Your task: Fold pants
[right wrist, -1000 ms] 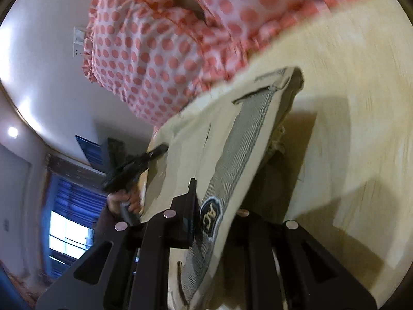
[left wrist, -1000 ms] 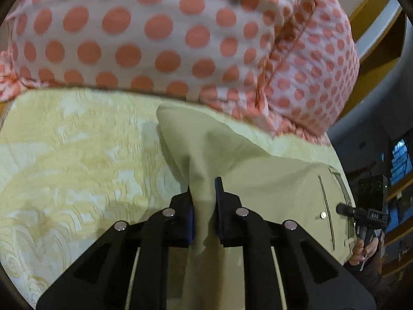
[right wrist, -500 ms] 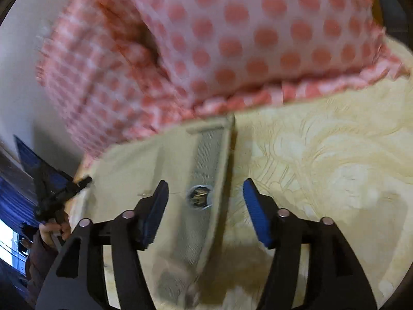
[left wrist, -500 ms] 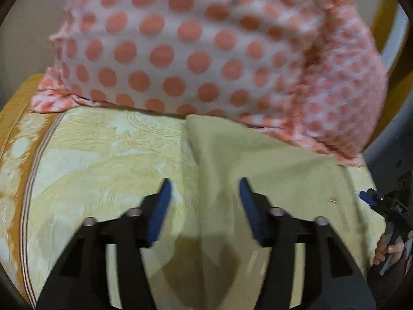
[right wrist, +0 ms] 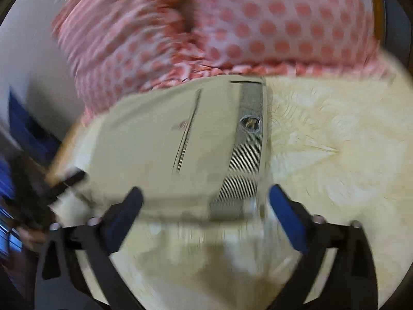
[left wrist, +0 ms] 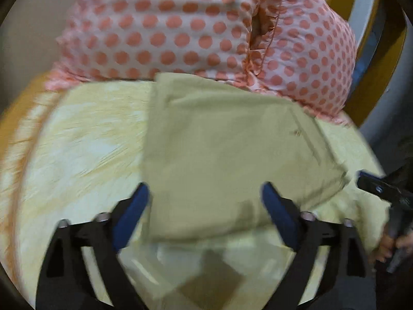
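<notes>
The khaki pants (left wrist: 222,155) lie folded into a flat rectangle on the yellow bedspread (left wrist: 85,149), far edge against the pillow. In the right wrist view the pants (right wrist: 155,149) show a striped grey waistband (right wrist: 245,149) with a round badge along their right side. My left gripper (left wrist: 205,193) is open and empty, jaws wide, just in front of the pants' near edge. My right gripper (right wrist: 205,199) is open and empty, also at the near edge, by the waistband end. Each gripper shows at the other view's side, the right one (left wrist: 382,191) and the left one (right wrist: 64,183).
A pink pillow with orange polka dots (left wrist: 196,31) lies behind the pants; it fills the top of the right wrist view (right wrist: 232,25) too. The bed's orange border (left wrist: 23,118) runs at the left. A wooden headboard (left wrist: 369,51) stands at the far right.
Both grippers let go of the pants, opened wide and pulled back toward me. The pants dropped from their hold and now lie flat on the bed.
</notes>
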Available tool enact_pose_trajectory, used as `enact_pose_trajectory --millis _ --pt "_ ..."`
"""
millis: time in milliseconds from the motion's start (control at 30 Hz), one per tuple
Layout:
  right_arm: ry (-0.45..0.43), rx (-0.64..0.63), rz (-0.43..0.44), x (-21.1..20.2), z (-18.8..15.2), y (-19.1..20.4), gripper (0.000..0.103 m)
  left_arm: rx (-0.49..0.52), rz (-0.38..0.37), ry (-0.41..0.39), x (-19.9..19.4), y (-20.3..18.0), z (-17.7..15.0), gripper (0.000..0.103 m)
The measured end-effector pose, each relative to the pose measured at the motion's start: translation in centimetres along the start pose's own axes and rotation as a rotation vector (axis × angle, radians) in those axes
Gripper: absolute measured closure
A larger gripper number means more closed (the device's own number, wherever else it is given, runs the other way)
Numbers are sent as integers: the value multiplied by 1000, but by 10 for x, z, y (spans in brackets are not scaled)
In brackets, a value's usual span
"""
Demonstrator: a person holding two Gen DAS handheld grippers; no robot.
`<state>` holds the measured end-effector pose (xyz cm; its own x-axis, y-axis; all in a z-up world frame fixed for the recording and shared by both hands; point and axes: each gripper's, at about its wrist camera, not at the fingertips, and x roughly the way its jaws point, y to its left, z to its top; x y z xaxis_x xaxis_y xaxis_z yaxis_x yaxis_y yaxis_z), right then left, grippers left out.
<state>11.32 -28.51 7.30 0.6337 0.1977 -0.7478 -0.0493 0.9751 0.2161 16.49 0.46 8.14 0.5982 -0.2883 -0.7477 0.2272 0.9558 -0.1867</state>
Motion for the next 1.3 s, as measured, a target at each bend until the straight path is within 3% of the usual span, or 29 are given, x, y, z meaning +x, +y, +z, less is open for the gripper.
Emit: enact_pose_trajectory --millis 67,200,333,533,967,1300 --pt "-24 -67 -35 -6 -28 18 1 29 59 -9 -13 -10 -26 6" --pt "-17 -71 -68 1 -49 39 1 22 162 43 -21 -14 -67 5" --pt "-30 -105 -192 2 -65 50 1 28 228 30 -28 -20 -90 2" --pt "-7 -26 -237 14 -73 44 1 2 251 6 -33 -18 -99 2" --pt "-21 -17 -250 13 -77 45 1 40 208 7 -30 -23 -97 2" --pt "-27 -18 -249 12 -78 46 1 24 214 14 -30 -21 -95 2"
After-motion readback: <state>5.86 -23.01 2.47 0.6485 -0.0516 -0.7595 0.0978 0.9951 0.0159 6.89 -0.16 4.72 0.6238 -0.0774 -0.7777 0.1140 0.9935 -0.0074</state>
